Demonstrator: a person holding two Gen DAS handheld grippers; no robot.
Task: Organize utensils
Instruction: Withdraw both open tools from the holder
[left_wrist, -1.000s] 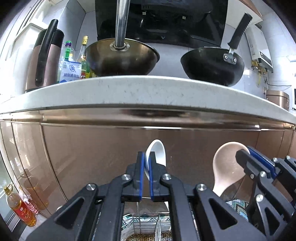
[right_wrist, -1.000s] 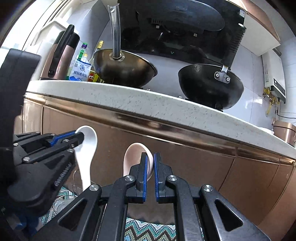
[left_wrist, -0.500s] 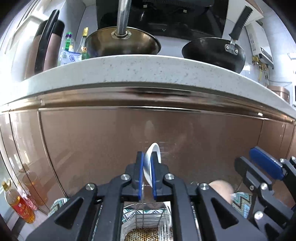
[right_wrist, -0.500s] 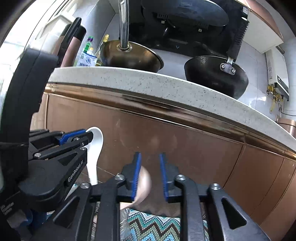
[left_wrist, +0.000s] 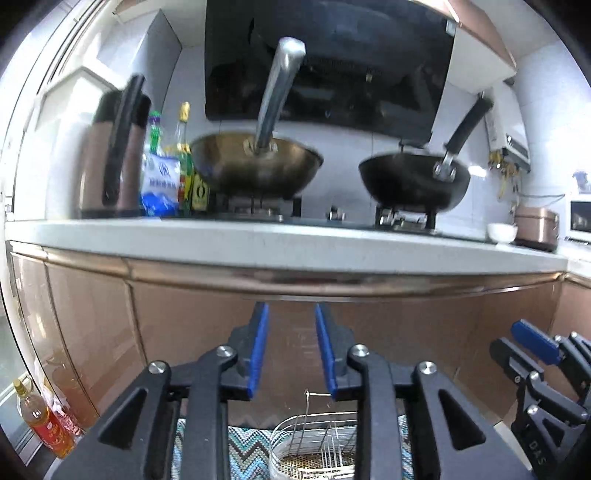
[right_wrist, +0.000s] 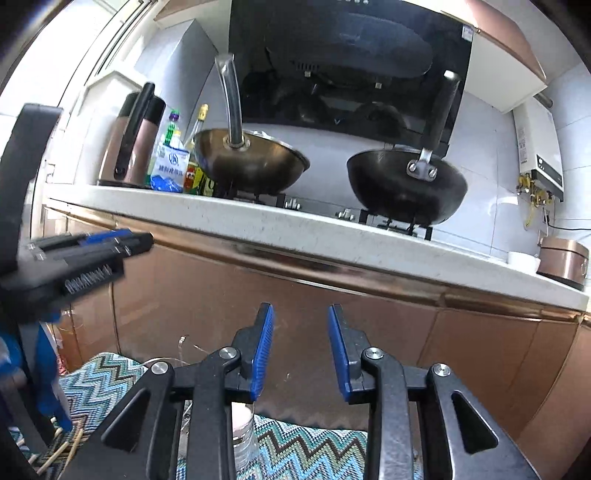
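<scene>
My left gripper (left_wrist: 291, 350) is open and empty, with its blue pads apart, above a wire utensil basket (left_wrist: 314, 435) on a zigzag-patterned cloth (left_wrist: 243, 454). My right gripper (right_wrist: 301, 350) is open and empty too, above a clear glass holder (right_wrist: 242, 435) with a pinkish spoon end just showing in it. The right gripper also shows at the right edge of the left wrist view (left_wrist: 535, 350). The left gripper shows at the left of the right wrist view (right_wrist: 110, 243). The white spoon is not in view. Wooden chopsticks (right_wrist: 62, 450) lie at lower left.
A copper-coloured cabinet front (left_wrist: 184, 325) stands close ahead under a white countertop (left_wrist: 280, 240). On it are a bronze wok (left_wrist: 255, 162), a black wok (left_wrist: 413, 181), a kettle (left_wrist: 114, 147) and bottles (left_wrist: 162, 177). An oil bottle (left_wrist: 37, 421) stands on the floor at left.
Both grippers have opened and let go of their spoons: the pink one first, then the white one. Both grippers have lifted, and the spoons have dropped out of sight below.
</scene>
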